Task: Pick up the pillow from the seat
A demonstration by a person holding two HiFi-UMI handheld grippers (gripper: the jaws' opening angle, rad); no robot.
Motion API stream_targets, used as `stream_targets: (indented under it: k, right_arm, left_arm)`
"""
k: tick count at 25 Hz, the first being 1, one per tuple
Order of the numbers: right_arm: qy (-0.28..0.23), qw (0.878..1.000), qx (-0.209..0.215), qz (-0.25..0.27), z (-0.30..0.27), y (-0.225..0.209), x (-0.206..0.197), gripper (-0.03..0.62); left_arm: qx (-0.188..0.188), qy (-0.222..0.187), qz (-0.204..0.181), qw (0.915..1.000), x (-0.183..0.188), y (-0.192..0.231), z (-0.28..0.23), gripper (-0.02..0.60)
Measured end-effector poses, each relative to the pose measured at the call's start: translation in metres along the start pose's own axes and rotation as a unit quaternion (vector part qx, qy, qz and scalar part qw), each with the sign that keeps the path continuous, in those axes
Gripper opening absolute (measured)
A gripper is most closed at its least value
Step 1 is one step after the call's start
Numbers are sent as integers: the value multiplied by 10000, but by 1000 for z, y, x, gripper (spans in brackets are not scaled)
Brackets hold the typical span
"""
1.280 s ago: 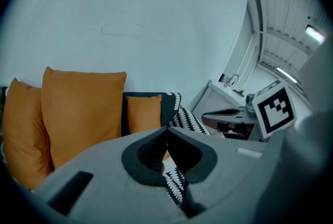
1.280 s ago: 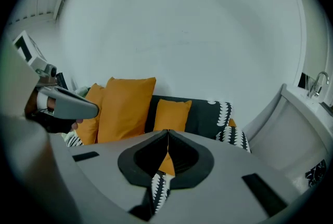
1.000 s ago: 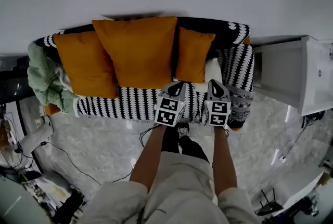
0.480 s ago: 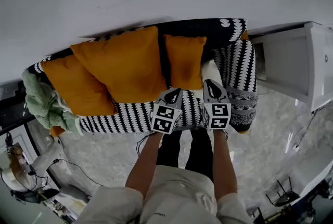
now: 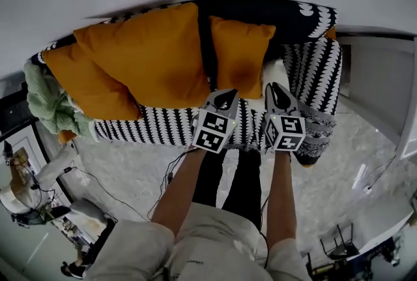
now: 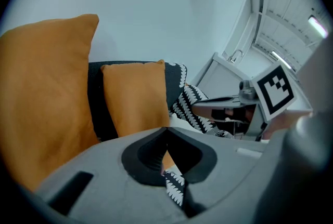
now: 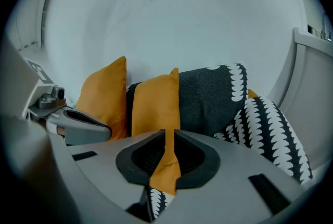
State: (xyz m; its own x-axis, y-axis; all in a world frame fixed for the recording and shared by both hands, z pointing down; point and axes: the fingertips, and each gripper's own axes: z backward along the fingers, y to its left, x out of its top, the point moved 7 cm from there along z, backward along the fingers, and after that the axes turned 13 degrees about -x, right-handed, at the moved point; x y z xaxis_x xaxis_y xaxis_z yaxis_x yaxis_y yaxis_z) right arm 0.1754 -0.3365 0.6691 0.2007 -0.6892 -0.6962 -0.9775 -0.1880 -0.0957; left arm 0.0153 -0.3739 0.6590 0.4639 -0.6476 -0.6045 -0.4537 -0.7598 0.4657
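since a second ago the head view has swung – the sofa point(image 5: 163, 133) now sits tilted, its left end lower, and the white cabinet point(image 5: 409, 110) has slid almost off the frame at 3 o'clock; both grippers have crept up toward the backrest, their tips now over the front of the seat point(image 5: 251, 123) rather than at its edge

the left gripper point(image 5: 227, 96) has its jaws drawn together, the black pads meeting at the tip with only a thin slit lower down, nothing between them; the right gripper point(image 5: 275, 88) is likewise closed to a narrow slit – orange cloth shows through it, but that is the pillow farther back, not pinched

the small orange pillow point(image 5: 240, 58) stands upright on the seat against the dark backrest, at 12 o'clock from the left gripper and 11 o'clock from the right, near both but touched by neither; beside it at 9 o'clock leans the big orange pillow point(image 5: 146, 55), then a third orange pillow point(image 5: 81, 84) and a green blanket point(image 5: 47, 103) at the far end; the patterned armrest point(image 5: 316, 77) lies at 2 o'clock from the right gripper
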Motion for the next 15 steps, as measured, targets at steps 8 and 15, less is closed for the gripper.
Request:
stream_targets:
  k: [8, 15]
  right_arm:
    - [-94, 9976, 608, -319, -26, -15, 1, 56]
    - [-15, 9907, 1328, -283, -56, -23, 3, 159]
  left_arm:
    - [310, 49, 169, 9994, -5, 1, -22, 9]
    - [611, -37, 319, 9976, 0, 1, -36, 9]
